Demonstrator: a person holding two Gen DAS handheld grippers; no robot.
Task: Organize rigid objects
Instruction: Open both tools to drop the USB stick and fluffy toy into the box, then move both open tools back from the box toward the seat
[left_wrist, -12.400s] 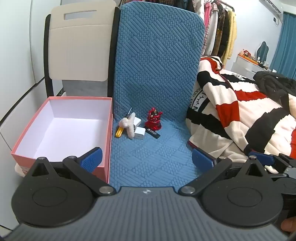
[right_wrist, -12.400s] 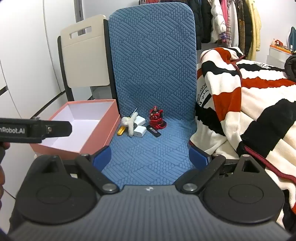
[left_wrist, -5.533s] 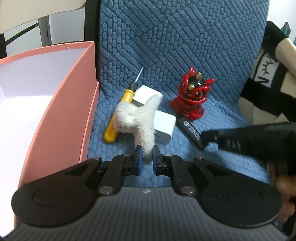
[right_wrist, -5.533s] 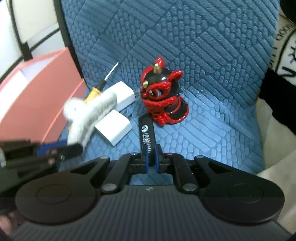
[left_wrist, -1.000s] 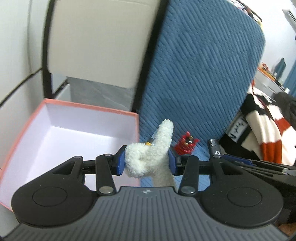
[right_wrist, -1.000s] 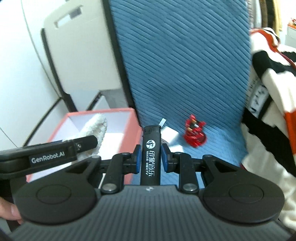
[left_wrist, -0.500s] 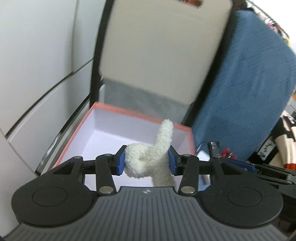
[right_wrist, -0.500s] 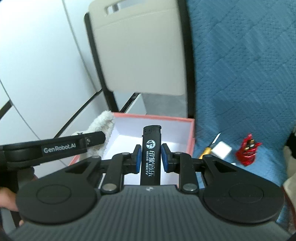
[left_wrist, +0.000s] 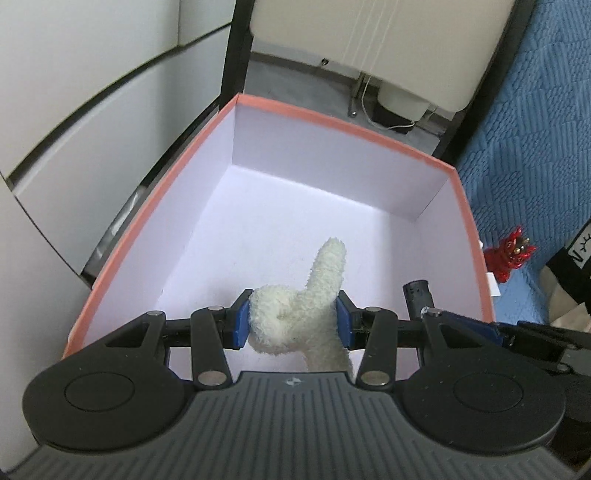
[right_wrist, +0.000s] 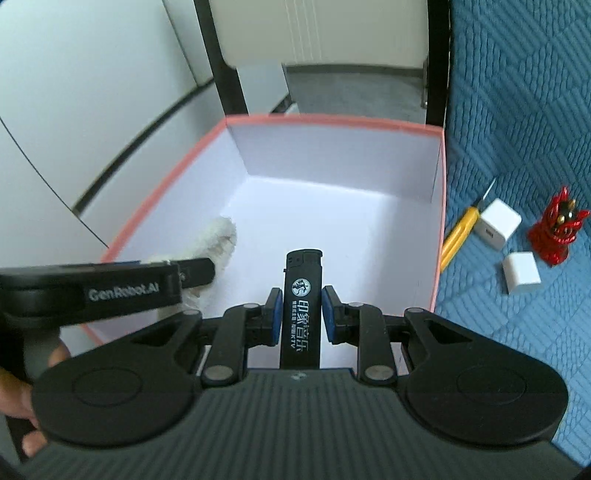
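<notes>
My left gripper (left_wrist: 291, 319) is shut on a fluffy white hair claw (left_wrist: 299, 314) and hangs over the pink box (left_wrist: 332, 123), whose white inside holds nothing. My right gripper (right_wrist: 302, 314) is shut on a black lighter (right_wrist: 302, 314) that points into the same box (right_wrist: 332, 121). From the right wrist, the left gripper's body (right_wrist: 110, 291) crosses the lower left with the claw's tip (right_wrist: 218, 236) past it. On the blue cushion outside the box lie a yellow screwdriver (right_wrist: 458, 236), two white chargers (right_wrist: 496, 223) (right_wrist: 521, 272) and a red lion figurine (right_wrist: 556, 230).
The box sits beside the blue quilted cushion (right_wrist: 517, 110), in front of a beige chair back (left_wrist: 369, 44) with black frame. White cabinet panels (left_wrist: 92, 110) stand to the left. A striped blanket edge (left_wrist: 576, 258) shows at far right. A hand (right_wrist: 14, 398) holds the left gripper.
Both grippers have swung left and down from above the cushion to over the box, tilting more steeply into it. Each still holds its object.
</notes>
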